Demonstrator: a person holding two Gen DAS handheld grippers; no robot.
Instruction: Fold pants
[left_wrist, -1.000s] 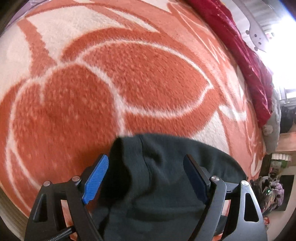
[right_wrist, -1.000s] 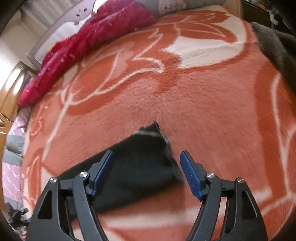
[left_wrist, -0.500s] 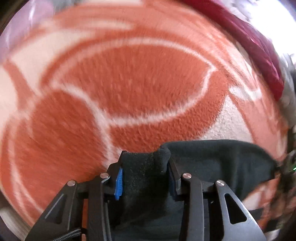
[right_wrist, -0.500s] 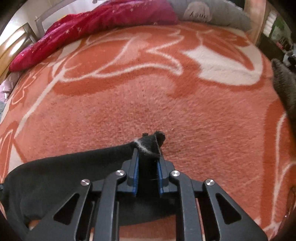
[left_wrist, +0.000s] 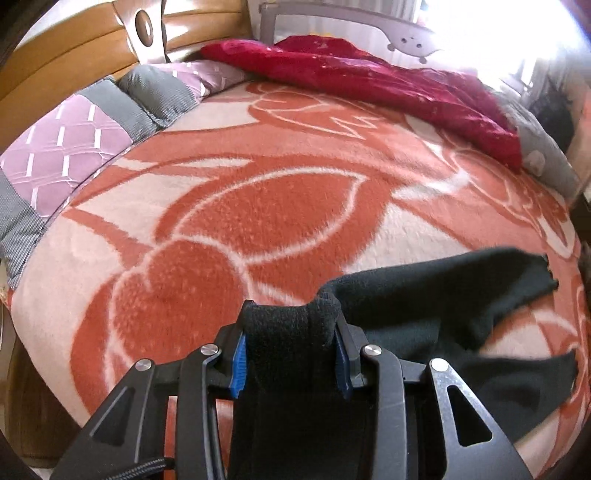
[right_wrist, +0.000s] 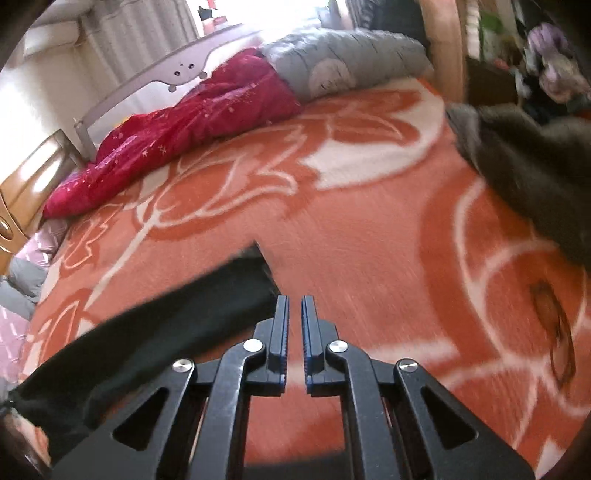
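The black pants (left_wrist: 443, 295) lie on the orange and cream blanket (left_wrist: 258, 206). My left gripper (left_wrist: 291, 314) is shut on a bunched fold of them, lifted off the bed, and the rest of the cloth trails to the right. In the right wrist view the pants (right_wrist: 166, 325) stretch from the lower left to a corner just ahead and left of my right gripper (right_wrist: 294, 301). That gripper is shut, and only blanket shows in the thin gap between its pads; no cloth is in it.
A red quilt (left_wrist: 388, 85) lies along the far side of the bed. Pink and grey pillows (left_wrist: 74, 147) sit by the wooden headboard (left_wrist: 74, 48). A grey pillow (right_wrist: 343, 62) is at the far end. A dark grey garment (right_wrist: 524, 173) lies at the right.
Both grippers went from open to shut on the pants and rose. The left still holds its fold. The corner that the right gripper pinched now lies outside its jaws.
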